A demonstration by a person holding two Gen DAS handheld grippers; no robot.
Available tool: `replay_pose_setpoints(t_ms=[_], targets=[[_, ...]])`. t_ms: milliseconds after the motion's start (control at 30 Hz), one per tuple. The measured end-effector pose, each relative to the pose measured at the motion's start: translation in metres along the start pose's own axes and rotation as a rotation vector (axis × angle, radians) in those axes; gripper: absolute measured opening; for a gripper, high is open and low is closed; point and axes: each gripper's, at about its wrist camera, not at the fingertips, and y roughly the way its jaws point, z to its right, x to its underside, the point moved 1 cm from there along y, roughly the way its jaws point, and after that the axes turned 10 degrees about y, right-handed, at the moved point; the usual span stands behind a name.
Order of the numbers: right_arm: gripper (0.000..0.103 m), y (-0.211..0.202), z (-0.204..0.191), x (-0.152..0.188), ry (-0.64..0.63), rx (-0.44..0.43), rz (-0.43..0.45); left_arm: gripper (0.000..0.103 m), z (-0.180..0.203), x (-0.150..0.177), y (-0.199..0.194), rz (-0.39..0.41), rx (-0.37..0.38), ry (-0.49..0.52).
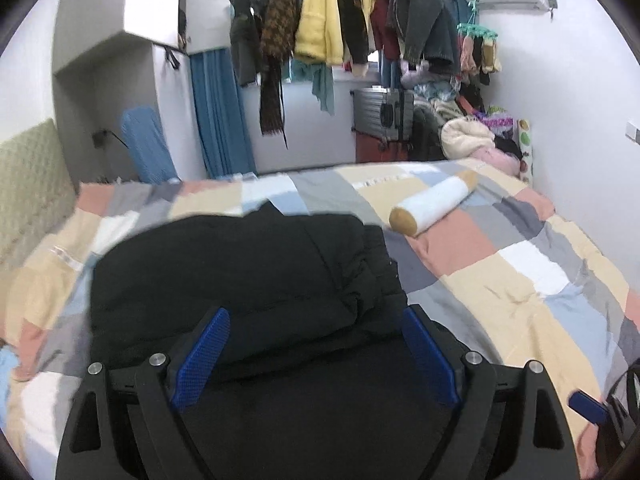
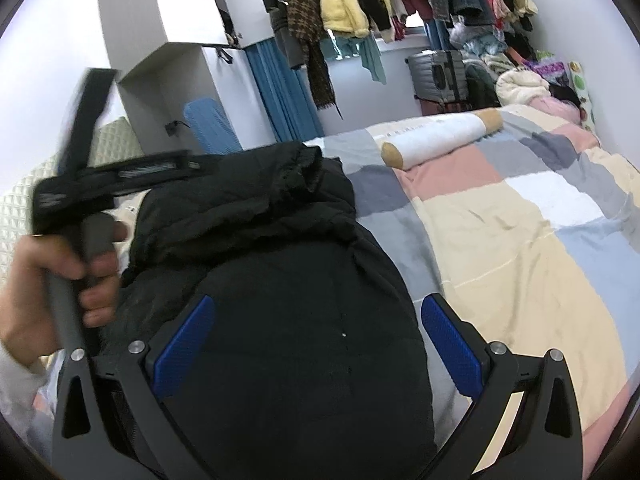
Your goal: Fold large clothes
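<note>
One black jacket (image 1: 248, 272), one bolster (image 1: 432, 204)

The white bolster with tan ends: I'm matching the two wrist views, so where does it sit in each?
Left wrist: white bolster lies right of centre on the patchwork quilt, beyond the black jacket.
Right wrist: upper centre-right, past the jacket.
Shared landmark: yellow jacket hanging above.

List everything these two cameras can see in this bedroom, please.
Puffy black jacket: one, folded on the bed.
Patchwork pastel quilt: one, covering the bed.
White bolster with tan ends: one, beyond the jacket.
Hanging clothes: many, mixed colours, overhead rail.
Blue curtain: one, far wall.
Grey suitcase: one, by the window.
Left gripper: black, blue pads, open.
Right gripper: same, open.
Hand: one, gripping the left gripper's handle.
</note>
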Motion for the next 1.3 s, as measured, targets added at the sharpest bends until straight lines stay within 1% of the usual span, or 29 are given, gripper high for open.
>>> replay_pose_setpoints(t_ms=[33, 67, 133, 167, 333, 367, 400, 467, 533, 600, 667, 767, 867, 967, 1100, 1300], targets=[[0.103, -0.004, -0.003, 0.000, -0.005, -0.007, 0.010, 0.088, -0.002, 0.000, -0.013, 0.009, -0.008, -0.001], [0.103, -0.009, -0.006, 0.001, -0.013, -0.014, 0.022, 0.088, -0.004, 0.001, -0.035, 0.025, -0.012, -0.002], [0.103, -0.016, -0.010, 0.002, -0.032, -0.025, 0.047, 0.088, -0.008, -0.001, -0.061, 0.047, -0.016, -0.001], [0.103, -0.018, -0.013, 0.003, -0.046, -0.024, 0.053, 0.088, -0.010, -0.002, -0.083, 0.064, -0.021, -0.003], [0.103, -0.032, -0.018, 0.004, -0.034, -0.052, 0.058, 0.088, -0.015, 0.002, -0.155, 0.115, -0.016, -0.014], [0.103, -0.036, -0.019, 0.003, -0.034, -0.050, 0.064, 0.088, -0.016, 0.005, -0.172, 0.125, -0.022, -0.016], [0.103, -0.039, -0.020, 0.003, -0.034, -0.049, 0.069, 0.088, -0.017, 0.007, -0.181, 0.130, -0.029, -0.020], [0.103, -0.047, -0.021, 0.004, -0.024, -0.049, 0.081, 0.088, -0.019, 0.017, -0.201, 0.138, -0.068, -0.016], [0.103, -0.053, -0.021, 0.006, -0.002, -0.043, 0.073, 0.088, -0.023, 0.027, -0.205, 0.122, -0.084, -0.031], [0.103, -0.059, -0.024, 0.008, 0.004, -0.050, 0.064, 0.088, -0.033, 0.043, -0.207, 0.097, -0.067, -0.080], [0.103, -0.068, -0.033, 0.010, -0.022, -0.042, 0.075, 0.088, -0.042, 0.059, -0.209, 0.082, -0.071, -0.114], [0.103, -0.076, -0.040, 0.011, -0.040, -0.045, 0.074, 0.088, -0.053, 0.082, -0.211, 0.071, -0.076, -0.136], [0.103, -0.085, -0.047, 0.014, -0.032, -0.087, 0.055, 0.088, -0.062, 0.111, -0.208, 0.045, -0.075, -0.160], [0.103, -0.093, -0.052, 0.019, -0.033, -0.142, 0.039, 0.088, -0.071, 0.135, -0.198, -0.013, -0.040, -0.199], [0.103, -0.100, -0.055, 0.027, -0.029, -0.165, 0.036, 0.088, -0.074, 0.155, -0.186, -0.048, -0.047, -0.203], [0.103, -0.086, -0.058, 0.033, -0.066, -0.128, 0.000, 0.088, -0.077, 0.180, -0.158, -0.101, -0.052, -0.190]])
